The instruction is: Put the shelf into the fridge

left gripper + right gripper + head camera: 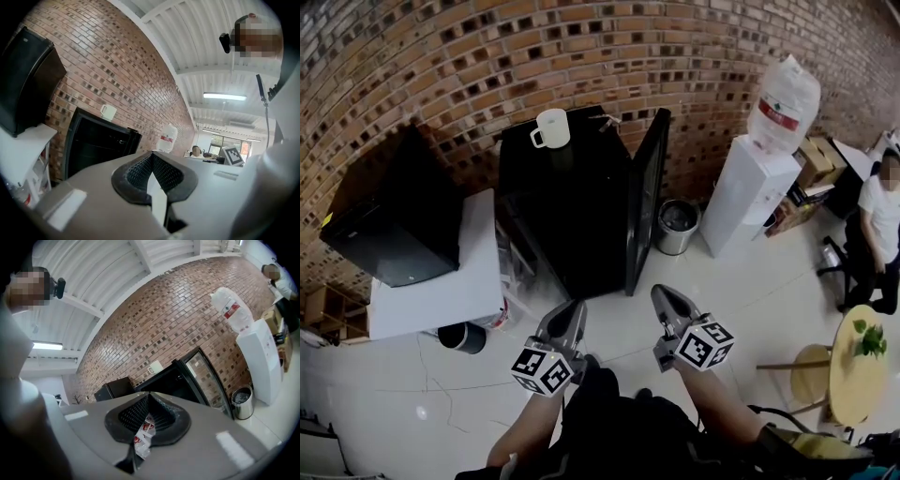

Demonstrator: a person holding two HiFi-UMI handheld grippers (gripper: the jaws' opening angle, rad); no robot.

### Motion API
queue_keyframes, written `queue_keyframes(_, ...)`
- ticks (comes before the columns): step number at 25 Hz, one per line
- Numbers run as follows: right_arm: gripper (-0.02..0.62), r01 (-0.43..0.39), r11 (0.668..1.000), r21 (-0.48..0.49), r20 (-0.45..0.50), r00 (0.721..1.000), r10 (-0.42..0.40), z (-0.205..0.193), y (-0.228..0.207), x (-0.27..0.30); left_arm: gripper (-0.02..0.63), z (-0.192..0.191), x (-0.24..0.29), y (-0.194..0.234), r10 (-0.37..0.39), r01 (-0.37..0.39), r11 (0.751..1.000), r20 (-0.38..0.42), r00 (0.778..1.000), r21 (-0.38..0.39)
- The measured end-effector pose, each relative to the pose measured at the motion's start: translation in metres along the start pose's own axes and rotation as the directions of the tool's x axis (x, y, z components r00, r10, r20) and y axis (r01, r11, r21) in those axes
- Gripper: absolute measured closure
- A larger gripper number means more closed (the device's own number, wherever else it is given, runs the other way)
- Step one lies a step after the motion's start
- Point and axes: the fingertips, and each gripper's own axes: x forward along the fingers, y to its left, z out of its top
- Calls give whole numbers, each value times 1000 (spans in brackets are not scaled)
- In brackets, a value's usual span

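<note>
The black fridge (572, 216) stands against the brick wall with its glass door (645, 202) swung open to the right and a white mug (551, 127) on top. Its inside is dark and I cannot make out a shelf in it. Pale rack-like pieces (517, 258) stand in the gap left of the fridge; whether one is the shelf I cannot tell. My left gripper (572, 309) and right gripper (664, 292) hang side by side over the floor in front of the fridge, both shut and holding nothing. The fridge (93, 145) also appears beyond the left gripper (152, 154), and the fridge (173, 380) beyond the right gripper (149, 394).
A black box (394, 220) sits on a white table (473, 281) at the left, with a dark bucket (464, 336) below. A steel bin (677, 227) and a water dispenser (750, 187) stand to the right of the fridge. A seated person (881, 225) and a round wooden table (853, 361) are at the far right.
</note>
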Motion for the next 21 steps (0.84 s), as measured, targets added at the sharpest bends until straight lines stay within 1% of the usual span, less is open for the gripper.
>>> queue_keyframes(2, 589, -5, 1000, -7, 1, 1000, 5, -1, 1, -13, 604, -3, -6, -12, 8, -8, 1000, -2, 1000, 10)
queue_keyframes(6, 590, -10, 1000, -14, -6, 1000, 10, -5, 3, -33, 604, -16, -15, -27, 52, -51, 997, -24, 998, 57)
queue_keyframes(8, 590, -9, 1000, -25, -9, 1000, 9, -4, 5, -41, 604, -18, -15, -36, 52, -50, 997, -25, 998, 67)
queue_keyframes(14, 589, -12, 999, -45, -11, 1000, 12, -7, 6, -61, 604, -25, -19, -53, 46, -45, 997, -17, 999, 62)
queue_keyframes(21, 591, -24, 994, -110, -19, 1000, 22, -5, 10, -74, 604, -35, -15, -62, 47, -46, 997, -17, 999, 59)
